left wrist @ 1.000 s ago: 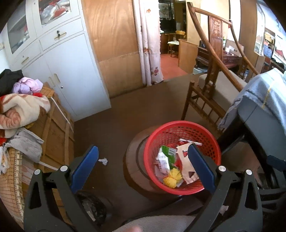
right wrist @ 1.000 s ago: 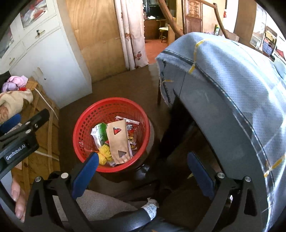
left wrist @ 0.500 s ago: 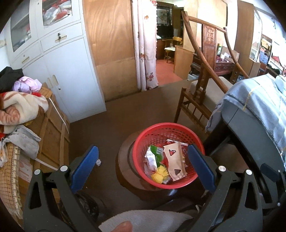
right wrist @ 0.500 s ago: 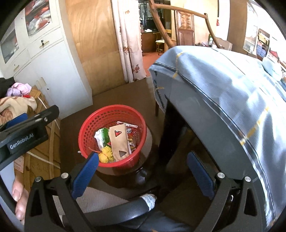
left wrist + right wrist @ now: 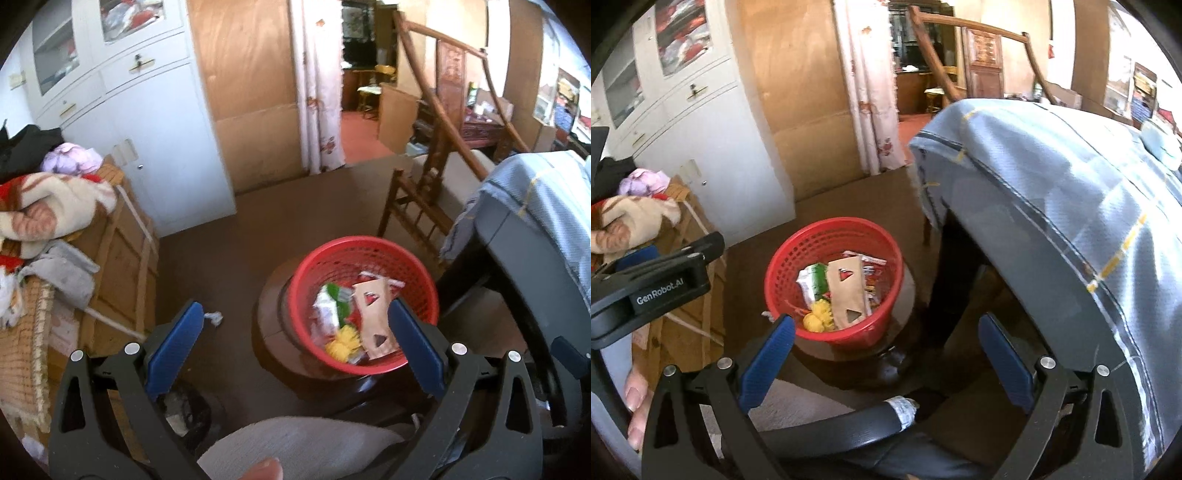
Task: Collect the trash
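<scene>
1. Closest to my cameras, both claws hang spread wide with nothing between their blue pads: the left claw [image 5: 295,339] is over the floor just in front of the basket, and the right claw [image 5: 886,350] is above the near edge of the basket and the dark table leg.
2. In the right wrist view the left tool's black body, lettered "GenRobot.AI", juts in from the left edge, with a person's fingers [image 5: 635,406] below it.
3. Just beyond my claws, the red basket [image 5: 783,273] sits on a low round wooden stand [image 5: 273,343]. The trash is inside it: a brown paper piece with triangular cut-outs [image 5: 846,291], a green and white wrapper [image 5: 812,280], something yellow and crumpled [image 5: 820,317], and a red printed packet [image 5: 873,266] behind the paper.
4. A small white crumpled scrap [image 5: 213,317] lies on the brown floor to the left of the stand, apart from the basket and near the wooden crate.
5. On my left, the wooden crate [image 5: 122,266] carries a heap of blankets and clothes [image 5: 48,206].
6. On my right, the tabletop with the blue-grey checked cloth [image 5: 1052,192] rises just beside the basket.
7. Farther back stand a wooden chair [image 5: 424,192], white cabinets [image 5: 147,122], a floral curtain [image 5: 317,92] and an open doorway.
</scene>
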Action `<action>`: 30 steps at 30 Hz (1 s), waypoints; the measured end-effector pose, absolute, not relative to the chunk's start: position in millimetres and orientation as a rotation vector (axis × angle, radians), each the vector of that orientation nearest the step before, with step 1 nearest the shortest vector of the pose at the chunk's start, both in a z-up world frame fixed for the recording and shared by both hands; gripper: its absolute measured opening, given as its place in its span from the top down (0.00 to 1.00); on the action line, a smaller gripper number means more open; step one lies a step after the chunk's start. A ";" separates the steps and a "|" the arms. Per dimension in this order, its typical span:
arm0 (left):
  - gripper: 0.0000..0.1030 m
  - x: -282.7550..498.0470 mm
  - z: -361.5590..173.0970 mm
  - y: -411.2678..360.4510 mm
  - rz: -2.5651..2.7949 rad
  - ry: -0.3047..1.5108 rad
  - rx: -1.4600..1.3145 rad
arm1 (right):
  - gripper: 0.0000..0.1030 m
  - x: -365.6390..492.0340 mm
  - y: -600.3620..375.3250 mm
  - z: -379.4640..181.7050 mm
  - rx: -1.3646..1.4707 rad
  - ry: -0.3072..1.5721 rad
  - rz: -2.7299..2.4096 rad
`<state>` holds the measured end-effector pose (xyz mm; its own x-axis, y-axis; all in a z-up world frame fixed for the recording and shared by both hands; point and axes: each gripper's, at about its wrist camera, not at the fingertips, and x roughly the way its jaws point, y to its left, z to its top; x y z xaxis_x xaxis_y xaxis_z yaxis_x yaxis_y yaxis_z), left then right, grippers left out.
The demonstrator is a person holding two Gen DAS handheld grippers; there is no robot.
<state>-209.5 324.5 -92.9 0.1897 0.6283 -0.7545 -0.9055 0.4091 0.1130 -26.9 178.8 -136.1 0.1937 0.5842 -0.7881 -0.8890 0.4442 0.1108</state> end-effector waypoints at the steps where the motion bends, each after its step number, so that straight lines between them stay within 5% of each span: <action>1: 0.07 -213.0 -92.5 322.0 1.137 0.834 -0.392 | 0.05 -28.5 178.5 -134.3 -0.418 0.871 1.089; 30: 0.07 -226.8 -126.2 316.9 1.075 0.879 -0.366 | 0.05 -57.1 197.2 -147.2 -0.547 0.825 1.048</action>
<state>-226.8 316.9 -126.2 0.1910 0.6064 -0.7718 -0.8768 0.4589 0.1435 -57.1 197.2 -147.2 0.2540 0.5317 -0.8080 -0.9100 0.4143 -0.0135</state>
